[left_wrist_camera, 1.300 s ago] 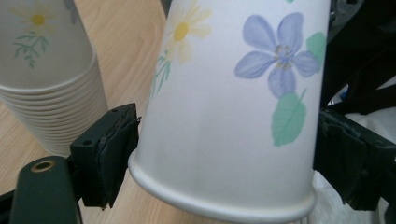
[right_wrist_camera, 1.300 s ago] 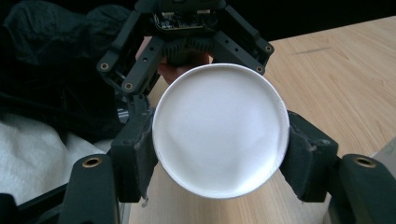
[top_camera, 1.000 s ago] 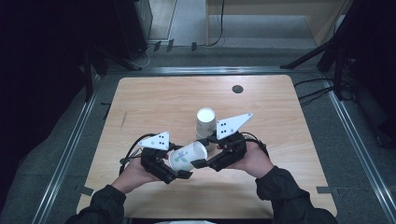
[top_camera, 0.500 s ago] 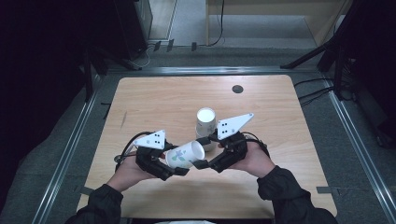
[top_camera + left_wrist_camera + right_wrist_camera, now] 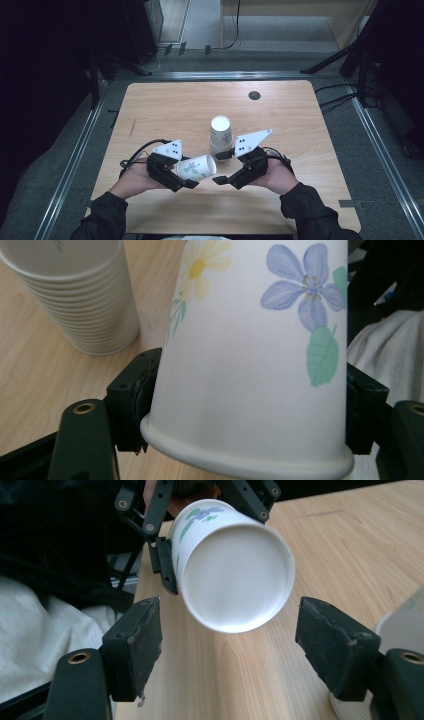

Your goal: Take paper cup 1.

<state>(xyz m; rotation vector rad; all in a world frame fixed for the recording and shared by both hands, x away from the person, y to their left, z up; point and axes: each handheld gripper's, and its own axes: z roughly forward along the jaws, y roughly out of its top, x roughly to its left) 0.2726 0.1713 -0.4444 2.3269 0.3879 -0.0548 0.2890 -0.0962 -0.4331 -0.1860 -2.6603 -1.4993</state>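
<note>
A white paper cup printed with flowers lies on its side just above the wooden table. My left gripper is shut on it near the rim, and its jaws have just been closing. In the left gripper view the pads press on both sides of the cup. My right gripper is open at the cup's base after its jaws have just been opening. The right gripper view has the base facing the wide jaws of my right gripper, not touching them.
A stack of white paper cups stands upside down just behind the grippers, and also appears as the stack in the left gripper view. A dark round hole marks the far right of the table. Metal rails run along both sides.
The flowered cup has passed from the right gripper to the left: the left jaws closed on it and the right jaws opened off it. Both hands stayed in about the same place.
</note>
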